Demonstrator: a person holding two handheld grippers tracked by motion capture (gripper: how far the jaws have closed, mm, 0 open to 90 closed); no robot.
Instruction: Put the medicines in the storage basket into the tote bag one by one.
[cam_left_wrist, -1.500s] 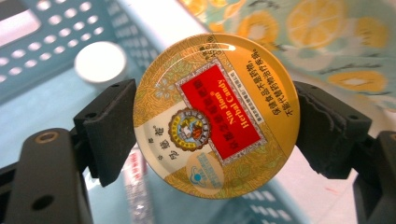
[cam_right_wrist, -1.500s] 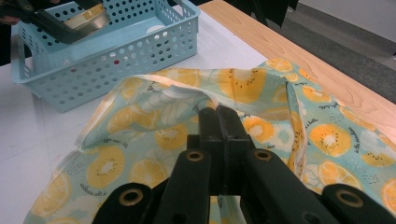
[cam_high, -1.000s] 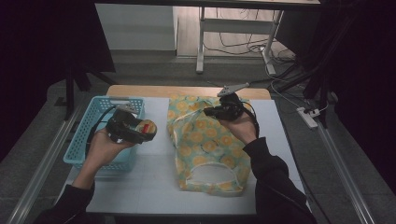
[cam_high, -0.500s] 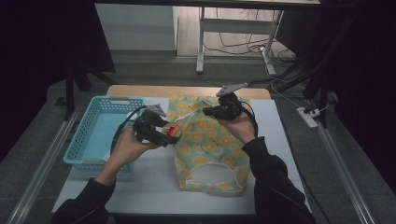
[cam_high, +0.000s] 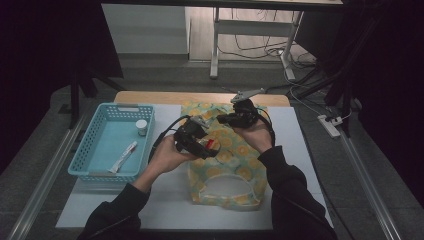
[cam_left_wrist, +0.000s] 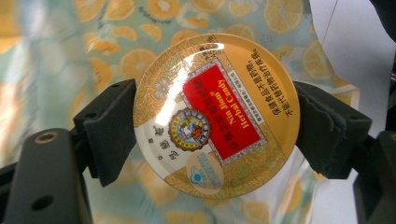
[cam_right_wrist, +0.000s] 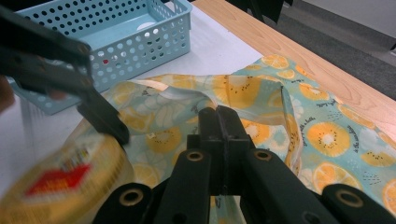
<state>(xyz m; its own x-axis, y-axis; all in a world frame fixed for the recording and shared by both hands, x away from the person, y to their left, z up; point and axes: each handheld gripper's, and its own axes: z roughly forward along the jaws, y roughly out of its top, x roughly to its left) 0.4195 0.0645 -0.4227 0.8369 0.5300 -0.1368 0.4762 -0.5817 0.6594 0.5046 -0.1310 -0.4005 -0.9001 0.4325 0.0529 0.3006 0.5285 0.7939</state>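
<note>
Herbal candy tin (cam_left_wrist: 215, 114): round, gold with red label, clamped edge to edge between the left gripper's (cam_high: 196, 141) jaws, held above the orange-print bag's near-left part.
Orange-print bag (cam_high: 225, 177): flat on the white table (cam_high: 165, 200), mouth edge pinched in the right gripper's (cam_right_wrist: 219, 122) closed jaws.
Blue basket (cam_high: 80, 167): left of the bag, containing a tube (cam_high: 123, 156) and a small jar (cam_high: 141, 127).
</note>
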